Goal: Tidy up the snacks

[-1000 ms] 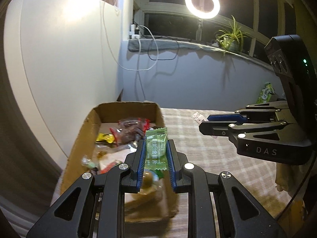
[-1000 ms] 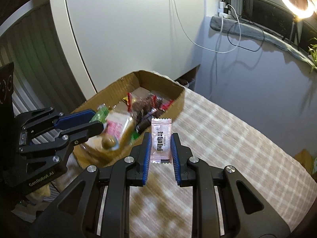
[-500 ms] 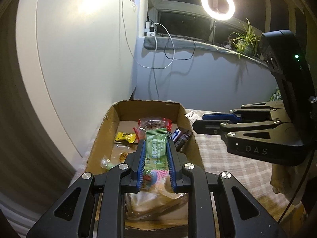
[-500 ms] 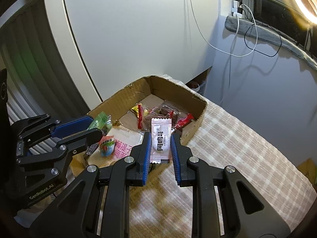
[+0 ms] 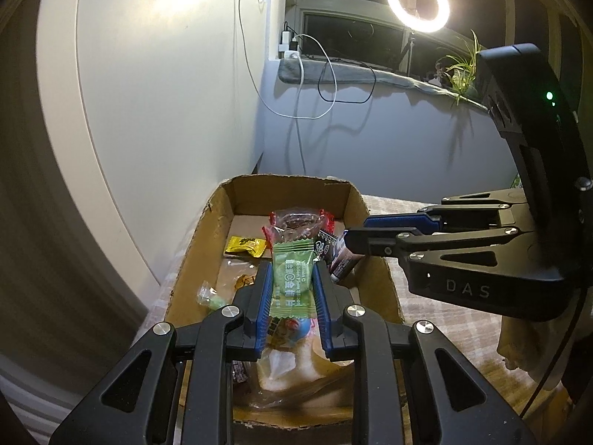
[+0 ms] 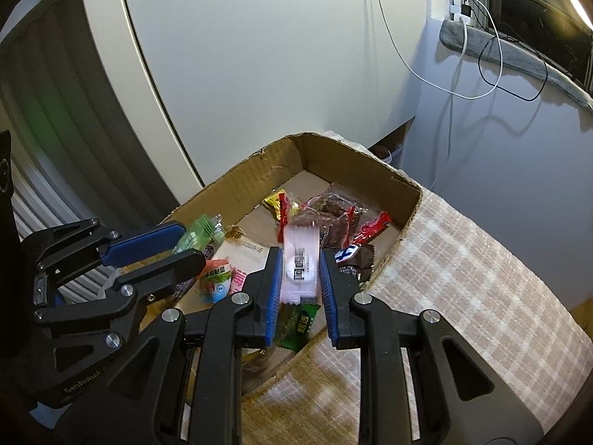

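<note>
A green snack packet (image 5: 291, 285) stands upright between the blue pads of my left gripper (image 5: 292, 265), whose jaws are opening slightly while the pads still touch it. It hangs over the near half of the open cardboard box (image 5: 218, 222). My right gripper (image 6: 300, 252) is shut on a white packet with dark print (image 6: 301, 263), held over the box's (image 6: 259, 170) near right rim. Each gripper appears in the other's view: the right gripper (image 5: 355, 231) at the box's right wall, the left gripper (image 6: 191, 243) over its left side.
Several snacks lie in the box, among them a yellow packet (image 5: 244, 246) and a clear red-edged packet (image 5: 296, 222). The box sits on a checked tablecloth (image 6: 463, 278) beside a pale wall. Cables (image 5: 315, 85), a ring light (image 5: 418, 3) and a plant stand behind.
Both grippers have travelled with their packets from beside the box to over it. The right one came in from the cloth to the box's near right rim.
</note>
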A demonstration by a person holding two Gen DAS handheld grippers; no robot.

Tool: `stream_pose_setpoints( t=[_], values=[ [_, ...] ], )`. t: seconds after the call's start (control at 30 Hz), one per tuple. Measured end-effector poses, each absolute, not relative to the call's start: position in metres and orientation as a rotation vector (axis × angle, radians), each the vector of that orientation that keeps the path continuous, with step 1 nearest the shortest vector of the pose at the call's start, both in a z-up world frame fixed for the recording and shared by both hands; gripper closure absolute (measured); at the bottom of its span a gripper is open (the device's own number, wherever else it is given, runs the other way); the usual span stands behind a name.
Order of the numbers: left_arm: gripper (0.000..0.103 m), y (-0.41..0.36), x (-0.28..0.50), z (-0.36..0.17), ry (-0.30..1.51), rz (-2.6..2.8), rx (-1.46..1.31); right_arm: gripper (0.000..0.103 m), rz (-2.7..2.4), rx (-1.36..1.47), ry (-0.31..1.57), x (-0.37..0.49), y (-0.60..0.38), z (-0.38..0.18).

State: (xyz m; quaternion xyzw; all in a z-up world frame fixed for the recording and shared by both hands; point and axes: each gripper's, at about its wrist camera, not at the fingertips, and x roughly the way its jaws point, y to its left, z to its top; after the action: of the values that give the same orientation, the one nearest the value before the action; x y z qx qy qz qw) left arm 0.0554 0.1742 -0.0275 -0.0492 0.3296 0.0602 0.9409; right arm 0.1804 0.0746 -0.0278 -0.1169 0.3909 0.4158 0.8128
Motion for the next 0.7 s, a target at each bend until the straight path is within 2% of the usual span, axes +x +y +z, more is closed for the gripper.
stream_pose_setpoints(
  t=[0.07, 0.17, 0.2, 0.37, 0.43, 0.5, 0.57, 0.63, 0.7],
  values=[
    [0.081, 0.174, 0.055, -0.027, 0.673, 0.127, -0.100, 0.081, 0.890, -0.251, 0.828, 0.179, 0.075, -0.026],
    [0.080, 0.175, 0.052, -0.026, 0.670, 0.136, -0.106, 0.060, 0.879, -0.249, 0.818, 0.177, 0.073, -0.023],
    [0.080, 0.175, 0.050, -0.025, 0.666, 0.141, -0.106, 0.057, 0.875, -0.245, 0.812, 0.176, 0.071, -0.022],
    [0.079, 0.174, 0.042, -0.019, 0.655, 0.160, -0.110, 0.057, 0.865, -0.216, 0.798, 0.170, 0.057, -0.014],
    [0.066, 0.171, 0.037, -0.017, 0.647, 0.168, -0.107, 0.054, 0.863, -0.198, 0.792, 0.166, 0.049, -0.011],
    [0.057, 0.168, 0.035, -0.015, 0.639, 0.173, -0.098, 0.043, 0.856, -0.188, 0.775, 0.160, 0.040, -0.007],
    [0.051, 0.164, 0.032, -0.013, 0.630, 0.180, -0.090, 0.041, 0.844, -0.187, 0.757, 0.155, 0.033, -0.003],
    [0.038, 0.161, 0.029, -0.011, 0.622, 0.186, -0.090, 0.040, 0.830, -0.178, 0.738, 0.148, 0.022, 0.001],
    [0.036, 0.156, 0.023, -0.009, 0.612, 0.189, -0.099, 0.032, 0.814, -0.174, 0.725, 0.141, 0.013, 0.003]
  ],
)
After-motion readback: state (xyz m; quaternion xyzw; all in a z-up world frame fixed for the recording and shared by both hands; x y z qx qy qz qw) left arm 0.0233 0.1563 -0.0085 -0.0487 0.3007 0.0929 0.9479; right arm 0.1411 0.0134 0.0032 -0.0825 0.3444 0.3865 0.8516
